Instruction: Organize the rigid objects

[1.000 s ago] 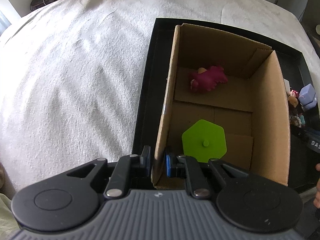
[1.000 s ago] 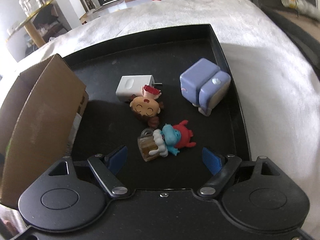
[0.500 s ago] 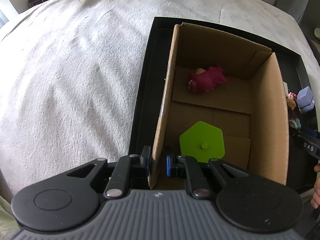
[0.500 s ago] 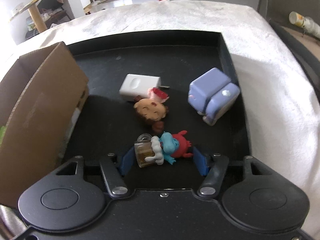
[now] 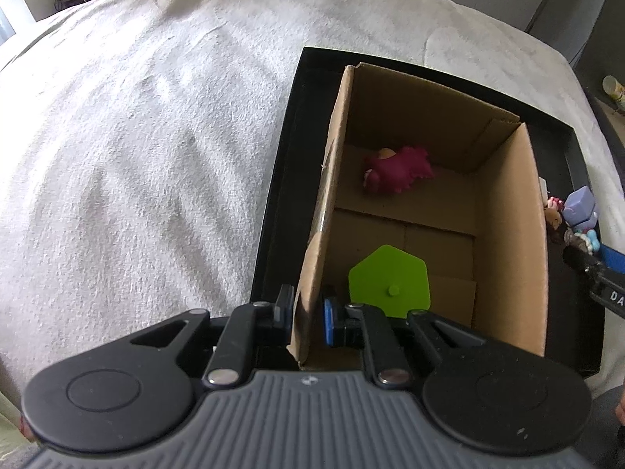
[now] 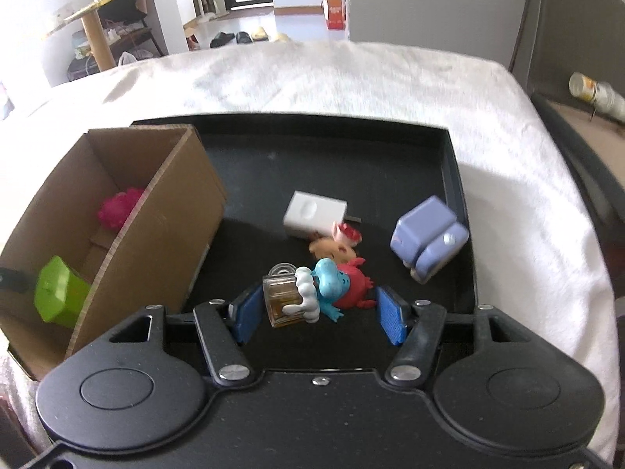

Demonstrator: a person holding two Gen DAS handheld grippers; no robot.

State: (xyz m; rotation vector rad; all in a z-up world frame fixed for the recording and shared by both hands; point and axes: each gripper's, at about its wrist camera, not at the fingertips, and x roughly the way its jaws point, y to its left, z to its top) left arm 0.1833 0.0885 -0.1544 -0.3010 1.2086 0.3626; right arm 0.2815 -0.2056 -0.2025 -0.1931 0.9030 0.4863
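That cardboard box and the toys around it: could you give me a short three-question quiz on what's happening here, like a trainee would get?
1. True or false: the left gripper has its jaws closed on a wall of the cardboard box.
2. Which toy sits between the right gripper's jaws? A) pink plush figure B) blue and red figure with a mug C) lilac block toy
3. Fill in: besides the pink figure, the box holds a ____ hexagonal piece.

Key: 1 true; 2 B; 3 green.
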